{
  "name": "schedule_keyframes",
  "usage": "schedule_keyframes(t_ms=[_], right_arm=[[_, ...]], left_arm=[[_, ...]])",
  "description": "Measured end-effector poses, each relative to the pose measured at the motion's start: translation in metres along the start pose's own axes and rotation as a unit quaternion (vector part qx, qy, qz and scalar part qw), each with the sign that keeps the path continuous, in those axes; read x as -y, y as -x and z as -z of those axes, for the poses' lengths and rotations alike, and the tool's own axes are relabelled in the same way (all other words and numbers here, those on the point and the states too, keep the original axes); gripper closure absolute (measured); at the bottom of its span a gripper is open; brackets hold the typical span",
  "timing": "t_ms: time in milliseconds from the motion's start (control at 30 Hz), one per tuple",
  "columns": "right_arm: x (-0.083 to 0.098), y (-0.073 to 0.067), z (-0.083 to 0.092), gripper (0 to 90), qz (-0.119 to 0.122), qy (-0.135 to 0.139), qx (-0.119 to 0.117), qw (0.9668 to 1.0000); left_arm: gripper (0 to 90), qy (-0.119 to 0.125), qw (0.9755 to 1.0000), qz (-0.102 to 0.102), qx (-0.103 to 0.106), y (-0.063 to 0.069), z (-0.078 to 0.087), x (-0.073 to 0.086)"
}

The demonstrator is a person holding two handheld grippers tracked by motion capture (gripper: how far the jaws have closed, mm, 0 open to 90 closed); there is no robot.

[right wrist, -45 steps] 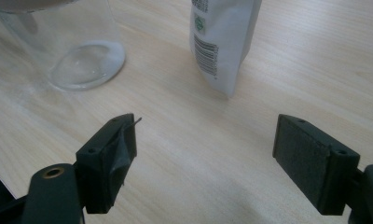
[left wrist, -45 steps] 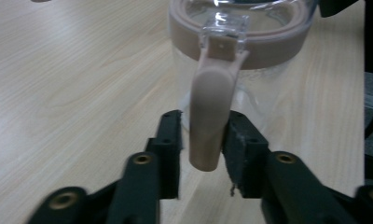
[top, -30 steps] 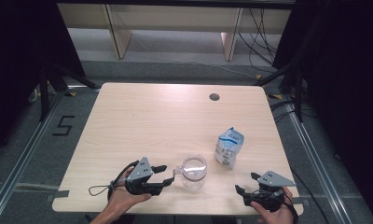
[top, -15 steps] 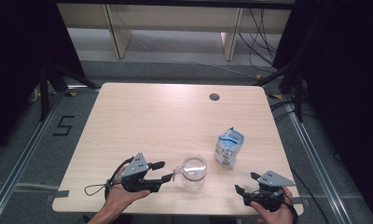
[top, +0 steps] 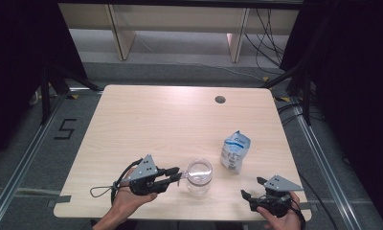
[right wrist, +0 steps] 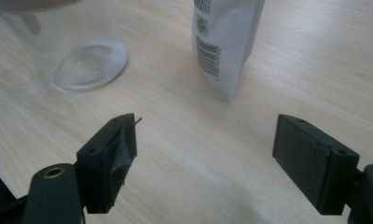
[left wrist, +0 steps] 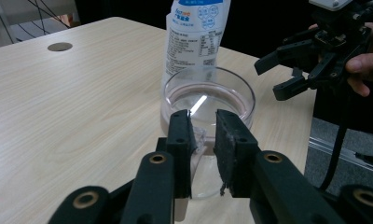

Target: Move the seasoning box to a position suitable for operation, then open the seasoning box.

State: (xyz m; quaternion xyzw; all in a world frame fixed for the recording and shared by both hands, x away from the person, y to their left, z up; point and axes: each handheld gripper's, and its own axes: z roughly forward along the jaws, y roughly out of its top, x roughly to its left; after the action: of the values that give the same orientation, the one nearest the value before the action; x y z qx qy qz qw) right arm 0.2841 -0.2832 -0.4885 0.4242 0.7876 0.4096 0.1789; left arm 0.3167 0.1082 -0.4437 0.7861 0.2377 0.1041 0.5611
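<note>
Clear round glass cup (top: 199,175): handle pinched by just-closing left gripper (left wrist: 202,135) | right gripper (right wrist: 205,142): wide, empty

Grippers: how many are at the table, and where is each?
2. The left gripper is at the near edge, jaws around the clear cup's handle; the right gripper is at the near right corner, jaws apart.

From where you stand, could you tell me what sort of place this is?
Probably a lab or recording bay, not a home: a bare wooden table with a cable hole, black curtains on both sides, loose cables on the floor behind, and a taped floor number.
</note>
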Motion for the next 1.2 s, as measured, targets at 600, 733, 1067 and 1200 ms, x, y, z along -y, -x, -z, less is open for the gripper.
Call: schedule_keyframes(t_ms=[600, 733, 1067, 1200], right_arm=[[-0.001, 0.001, 0.000, 26.0, 0.018, 0.008, -0.003, 0.9998], [-0.002, 0.001, -0.001, 29.3, 0.031, 0.014, -0.009, 0.9994], [-0.003, -0.001, 0.000, 30.7, 0.038, 0.014, -0.008, 0.9992], [-0.003, -0.002, 0.000, 31.1, 0.038, 0.009, -0.009, 0.9992]], left_arm=[[83.8, -0.010, 0.9999, 0.002, 0.004, -0.005, -0.013, -0.001], [84.9, -0.012, 0.9999, 0.002, 0.000, -0.005, -0.013, -0.002], [85.5, -0.014, 0.9999, 0.002, -0.005, -0.007, -0.015, 0.001], [86.0, -0.009, 0.9999, 0.003, -0.004, -0.007, -0.015, 0.002]])
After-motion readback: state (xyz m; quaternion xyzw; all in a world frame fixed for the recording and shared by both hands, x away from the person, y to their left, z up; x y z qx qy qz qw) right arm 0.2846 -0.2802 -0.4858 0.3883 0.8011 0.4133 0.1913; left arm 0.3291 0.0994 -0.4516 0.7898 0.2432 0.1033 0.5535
